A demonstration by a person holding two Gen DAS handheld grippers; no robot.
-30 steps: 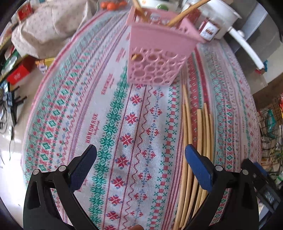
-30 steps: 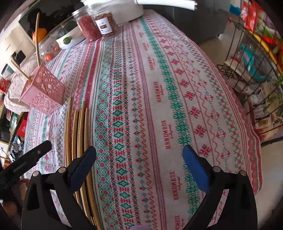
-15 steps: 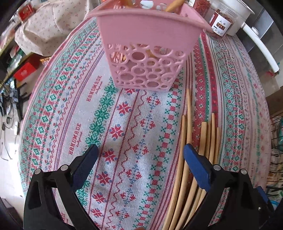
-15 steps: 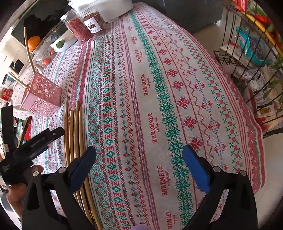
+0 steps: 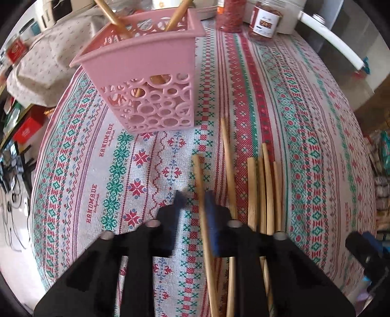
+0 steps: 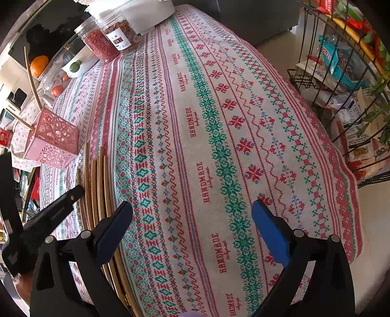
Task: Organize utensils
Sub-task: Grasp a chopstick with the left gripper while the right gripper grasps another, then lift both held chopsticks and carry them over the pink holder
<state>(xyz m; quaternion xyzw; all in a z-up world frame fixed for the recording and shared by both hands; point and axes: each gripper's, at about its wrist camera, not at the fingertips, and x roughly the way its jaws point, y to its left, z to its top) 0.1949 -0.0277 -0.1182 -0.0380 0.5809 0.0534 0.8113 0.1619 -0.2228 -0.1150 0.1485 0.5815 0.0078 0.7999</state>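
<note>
A pink perforated basket (image 5: pixel 156 80) stands on the patterned tablecloth with two wooden sticks upright in it; it also shows at the left of the right wrist view (image 6: pixel 52 140). Several wooden chopsticks (image 5: pixel 264 192) lie side by side on the cloth to its right, also seen in the right wrist view (image 6: pixel 100 185). My left gripper (image 5: pixel 196 197) has its jaws nearly together around one chopstick (image 5: pixel 201 185), which stands slightly apart from the row. My right gripper (image 6: pixel 192 219) is open and empty over the cloth, right of the chopsticks.
Two jars of red food (image 5: pixel 264 19) and a white pot stand behind the basket. A covered bundle (image 5: pixel 41 65) lies at the table's left. A wire rack with packets (image 6: pixel 341 73) stands off the table's right edge. The table edge (image 6: pixel 351 219) runs close on the right.
My left gripper has closed from wide open onto one chopstick at the left of the row. The right gripper has stayed open and barely shifted.
</note>
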